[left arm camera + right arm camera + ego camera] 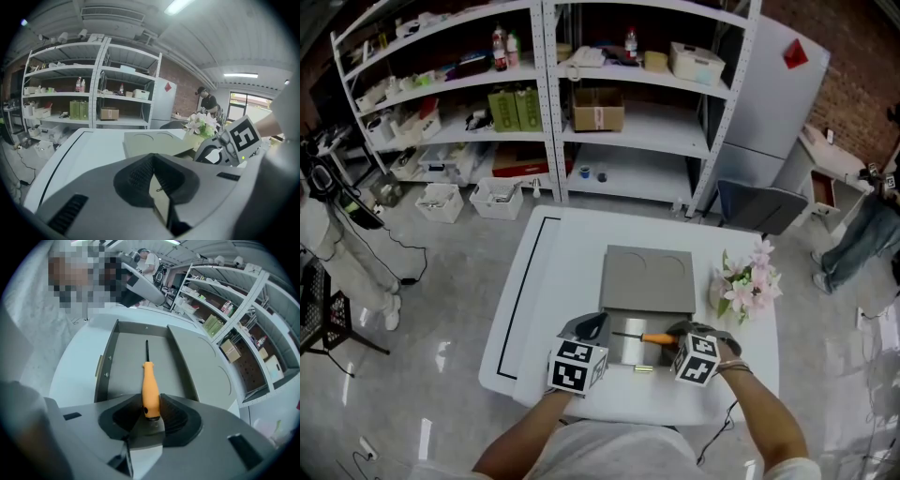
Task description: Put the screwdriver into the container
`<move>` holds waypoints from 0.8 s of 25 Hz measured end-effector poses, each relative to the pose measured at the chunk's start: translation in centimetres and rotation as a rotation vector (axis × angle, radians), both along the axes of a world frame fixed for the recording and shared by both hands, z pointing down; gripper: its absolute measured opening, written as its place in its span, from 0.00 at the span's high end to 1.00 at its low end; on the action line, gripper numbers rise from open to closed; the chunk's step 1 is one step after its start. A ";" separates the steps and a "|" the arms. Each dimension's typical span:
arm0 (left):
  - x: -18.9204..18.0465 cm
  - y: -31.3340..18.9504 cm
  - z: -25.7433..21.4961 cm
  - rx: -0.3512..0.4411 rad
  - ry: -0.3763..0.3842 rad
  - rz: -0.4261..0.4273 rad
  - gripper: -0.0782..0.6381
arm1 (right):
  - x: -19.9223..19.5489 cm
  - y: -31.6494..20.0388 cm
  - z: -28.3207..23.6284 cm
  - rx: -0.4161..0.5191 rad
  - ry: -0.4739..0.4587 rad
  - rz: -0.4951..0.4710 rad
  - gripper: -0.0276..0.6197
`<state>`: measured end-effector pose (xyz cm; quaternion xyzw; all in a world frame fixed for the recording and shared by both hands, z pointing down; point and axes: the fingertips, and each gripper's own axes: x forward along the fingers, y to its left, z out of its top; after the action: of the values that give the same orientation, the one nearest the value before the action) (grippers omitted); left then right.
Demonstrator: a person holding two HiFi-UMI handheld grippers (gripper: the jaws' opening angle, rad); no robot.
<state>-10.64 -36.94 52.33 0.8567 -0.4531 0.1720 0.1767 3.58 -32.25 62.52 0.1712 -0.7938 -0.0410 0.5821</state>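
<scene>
The screwdriver has an orange handle and a thin dark shaft. It lies across the open tray of the grey container, shaft pointing left. In the right gripper view the screwdriver stretches out over the tray floor. My right gripper has the handle's end between its jaws with a thin gap beside it, so it stands open. My left gripper is at the tray's left side with its pads closed together; what they pinch is hidden.
The container's lid lies flat behind the tray. A bunch of pale flowers stands at the table's right edge. A small brass piece lies near the front edge. Shelving stands beyond the table.
</scene>
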 end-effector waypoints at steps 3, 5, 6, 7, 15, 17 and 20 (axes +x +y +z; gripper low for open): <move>-0.2 0.3 -0.1 -0.002 -0.001 -0.003 0.88 | 0.1 -0.1 -0.8 -0.012 -0.081 0.071 0.75; -0.2 0.4 -0.2 -0.002 -0.001 -0.005 0.88 | 0.2 -0.2 -1.3 -0.004 -0.119 0.104 0.76; -0.2 0.4 -0.3 -0.002 -0.001 -0.007 0.88 | 0.3 -0.3 -1.6 0.004 -0.131 0.116 0.76; -0.2 0.3 -0.4 -0.002 -0.001 -0.009 0.88 | 0.3 -0.3 -1.9 0.012 -0.143 0.126 0.76; 0.0 0.9 -1.5 0.015 -0.016 -0.033 0.88 | 0.2 -0.9 -5.5 0.093 -0.310 0.261 0.82; 0.2 1.1 -1.8 0.020 -0.015 -0.047 0.88 | 0.4 -1.1 -6.9 0.117 -0.380 0.326 0.84; 0.7 1.6 -2.3 0.031 -0.017 -0.062 0.88 | 0.8 -1.1 -9.1 0.141 -0.481 0.399 0.87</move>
<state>-9.99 -35.33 50.03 0.8433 -0.4836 0.1669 0.1648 4.42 -33.36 53.43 0.3683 -0.8546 0.0609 0.3610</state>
